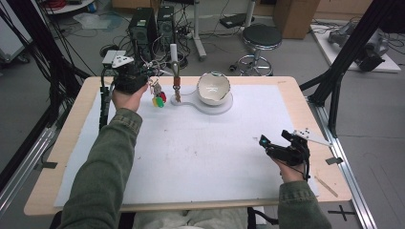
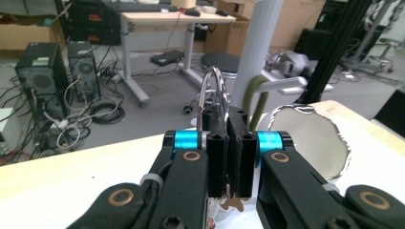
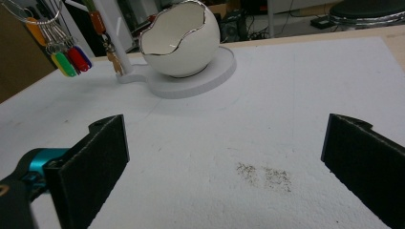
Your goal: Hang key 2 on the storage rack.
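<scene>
My left gripper point(image 1: 149, 82) is held above the far left of the table, shut on a metal key ring point(image 2: 213, 90). A bunch of keys with coloured tags point(image 1: 157, 98) dangles from the ring, just left of a white post point(image 1: 174, 53). The tags point(image 3: 67, 56) also hang at the top left of the right gripper view. A brown-tagged key point(image 1: 177, 88) hangs on that post. Right of the post, a white egg-shaped bowl point(image 1: 213, 88) sits on the stand's round base point(image 1: 228, 106). My right gripper point(image 1: 273, 143) lies open near the table's right side, with only white mat between its jaws point(image 3: 224, 143).
A white mat point(image 1: 191, 148) covers most of the wooden table point(image 1: 57, 157). Black frame posts point(image 1: 344, 57) stand at the right and left edges. Beyond the far edge are a stool point(image 1: 260, 38), computer towers point(image 1: 143, 28) and cables on the floor.
</scene>
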Available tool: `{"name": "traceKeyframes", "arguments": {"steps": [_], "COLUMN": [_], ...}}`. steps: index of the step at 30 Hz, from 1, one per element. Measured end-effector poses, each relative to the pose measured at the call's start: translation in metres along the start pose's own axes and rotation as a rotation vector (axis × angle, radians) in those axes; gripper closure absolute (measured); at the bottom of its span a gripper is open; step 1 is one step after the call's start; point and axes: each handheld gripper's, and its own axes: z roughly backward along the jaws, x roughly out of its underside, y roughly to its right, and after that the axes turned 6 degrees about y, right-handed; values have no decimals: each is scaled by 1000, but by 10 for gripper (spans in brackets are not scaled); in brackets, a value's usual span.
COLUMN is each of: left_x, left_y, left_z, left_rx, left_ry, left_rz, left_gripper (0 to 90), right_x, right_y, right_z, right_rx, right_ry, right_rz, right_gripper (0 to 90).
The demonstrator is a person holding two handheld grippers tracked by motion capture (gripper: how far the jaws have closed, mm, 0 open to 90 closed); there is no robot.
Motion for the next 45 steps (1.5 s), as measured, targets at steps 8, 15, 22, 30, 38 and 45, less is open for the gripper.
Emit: {"name": "traceKeyframes", "arguments": {"steps": [8,15,22,30,38,45], "left_x": [3,7,11,20,22,22], "left_y": [-3,-3,3,8,4,3], "left_z": [-12,-18,-22,-31,-33,-32], "left_rx": [-29,-19,0,5,16,8], "left_ry": [-20,-24,-40,-106,-141,-153], "left_rz": [1,5,-12,-29,-14,-10], "left_gripper": [868,868,868,866,865,804], "right_x": [1,2,2,3,3,3], "right_y": [0,1,1,3,3,4], "right_z": [-1,-1,-1,0,0,1], "right_rx": [-8,-9,-9,-2,-4,0], "right_ry": [-4,-6,-5,-6,-8,-9], "right_rz": [-4,-7,-8,-17,-23,-26], "right_gripper": [14,14,14,14,14,14]}}
